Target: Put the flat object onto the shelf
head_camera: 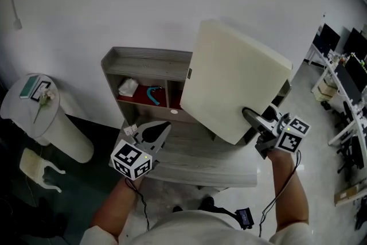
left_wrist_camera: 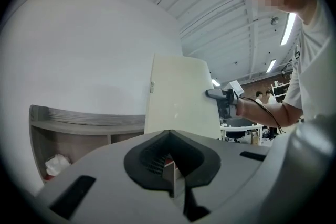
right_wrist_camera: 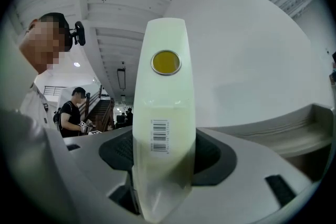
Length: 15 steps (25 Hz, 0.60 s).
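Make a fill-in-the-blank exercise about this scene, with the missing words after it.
1. The left claw is empty; the flat cream panel is in the ____ one.
2. On the panel's edge, the yellow disc sits ____ the barcode label.
3. In the head view, the crumpled white thing in the shelf lies ____ of the teal curved item.
Missing words: right; above; left.

Cream-white across the flat object [head_camera: 241, 80] at 2 o'clock, yellow disc [right_wrist_camera: 166, 62] and black barcode [right_wrist_camera: 159, 136] on its edge. Grey wood grain on the shelf [head_camera: 143, 60] at 10 o'clock, red inside.
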Each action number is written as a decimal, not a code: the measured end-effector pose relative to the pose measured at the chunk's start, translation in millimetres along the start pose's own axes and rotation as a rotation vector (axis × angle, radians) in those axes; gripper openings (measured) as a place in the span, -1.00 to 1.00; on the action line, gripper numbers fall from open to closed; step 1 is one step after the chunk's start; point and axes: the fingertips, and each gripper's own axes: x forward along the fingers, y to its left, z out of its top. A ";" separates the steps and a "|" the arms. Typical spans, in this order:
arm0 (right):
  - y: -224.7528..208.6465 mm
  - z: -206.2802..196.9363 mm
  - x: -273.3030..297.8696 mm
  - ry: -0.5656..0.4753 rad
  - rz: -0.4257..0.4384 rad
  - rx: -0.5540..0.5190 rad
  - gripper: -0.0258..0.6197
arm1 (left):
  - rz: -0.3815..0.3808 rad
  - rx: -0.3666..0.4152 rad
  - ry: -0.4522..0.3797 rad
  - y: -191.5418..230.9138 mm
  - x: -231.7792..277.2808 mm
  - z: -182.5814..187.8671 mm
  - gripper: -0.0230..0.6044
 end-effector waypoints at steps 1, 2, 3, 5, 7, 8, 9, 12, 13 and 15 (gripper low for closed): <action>-4.1 7.2 4.2 0.000 0.005 -0.012 -0.03 | -0.002 0.003 0.002 1.8 4.4 1.4 -0.88; -8.4 15.0 8.3 -0.001 0.011 -0.024 -0.03 | -0.002 0.006 0.002 3.5 9.1 3.5 -0.88; -12.7 23.3 12.5 -0.003 0.020 -0.034 -0.03 | -0.001 0.011 0.002 5.0 14.2 6.3 -0.88; -21.6 39.6 21.2 -0.009 0.042 -0.053 -0.03 | 0.006 0.024 0.001 8.9 25.1 13.0 -0.88; -31.4 52.6 31.4 -0.011 0.062 -0.069 -0.03 | 0.023 0.037 0.002 16.6 35.6 19.2 -0.88; -37.1 57.5 37.5 -0.009 0.071 -0.077 -0.03 | 0.034 0.043 0.004 21.4 40.5 21.5 -0.88; -43.4 61.2 44.0 -0.006 0.082 -0.083 -0.03 | 0.044 0.049 0.006 26.0 45.2 23.2 -0.88; -63.4 67.3 65.2 0.009 0.112 -0.091 -0.03 | 0.065 0.060 0.015 39.3 60.0 26.3 -0.88; -69.8 68.1 72.3 0.016 0.122 -0.094 -0.03 | 0.073 0.061 0.013 43.5 64.9 27.2 -0.88; -81.9 69.7 86.6 0.033 0.144 -0.108 -0.03 | 0.092 0.060 0.007 50.1 74.5 27.4 -0.88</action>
